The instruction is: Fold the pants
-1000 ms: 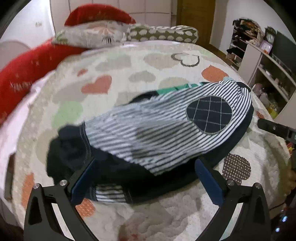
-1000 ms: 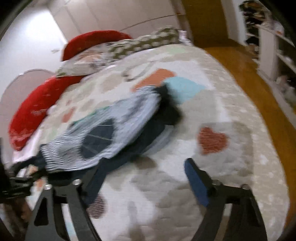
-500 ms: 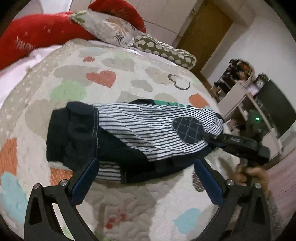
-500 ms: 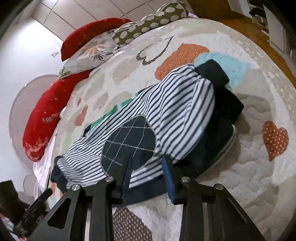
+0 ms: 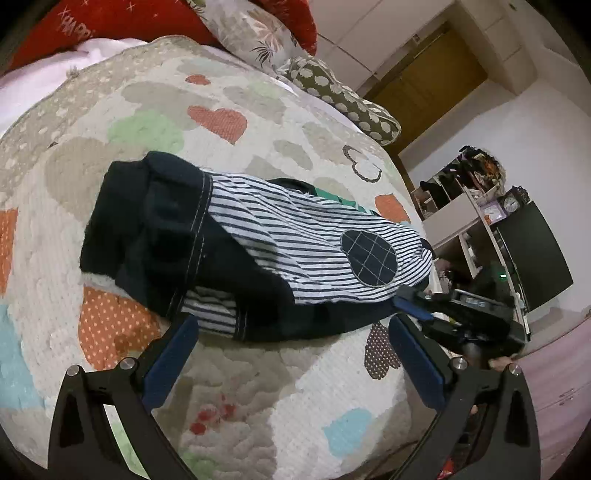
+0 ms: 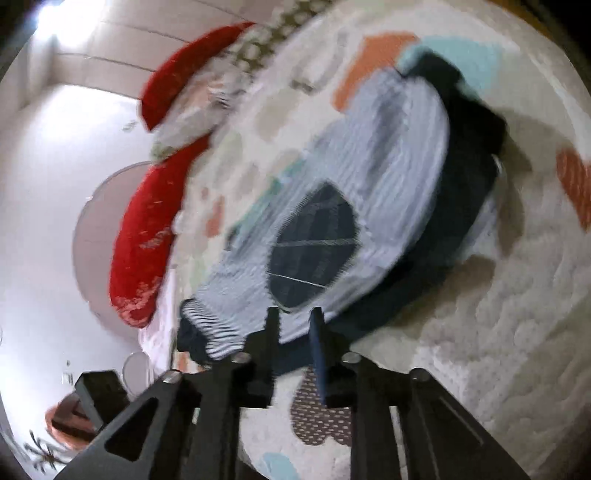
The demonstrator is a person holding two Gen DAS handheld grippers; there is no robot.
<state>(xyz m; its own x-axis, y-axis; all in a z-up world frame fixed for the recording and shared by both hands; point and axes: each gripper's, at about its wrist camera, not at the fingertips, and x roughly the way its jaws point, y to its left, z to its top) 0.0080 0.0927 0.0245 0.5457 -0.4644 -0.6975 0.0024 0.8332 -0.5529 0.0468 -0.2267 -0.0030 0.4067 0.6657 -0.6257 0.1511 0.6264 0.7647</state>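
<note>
White walls, wooden door (image 5: 436,74), cluttered shelves (image 5: 469,206) (far right).

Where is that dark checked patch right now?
On the striped pants, the patch sits near their right end, just ahead of the right gripper.

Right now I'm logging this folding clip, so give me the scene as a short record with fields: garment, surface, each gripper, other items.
garment: striped pants with dark cuffs and a checked navy patch, lying folded over
surface: heart-print quilt on a bed
left gripper: open, fingers short of the near edge of the pants, holding nothing
right gripper: shut on the pants' edge just below the patch; its view is blurred
other items: red cushion and floral pillow at the head of the bed
</note>
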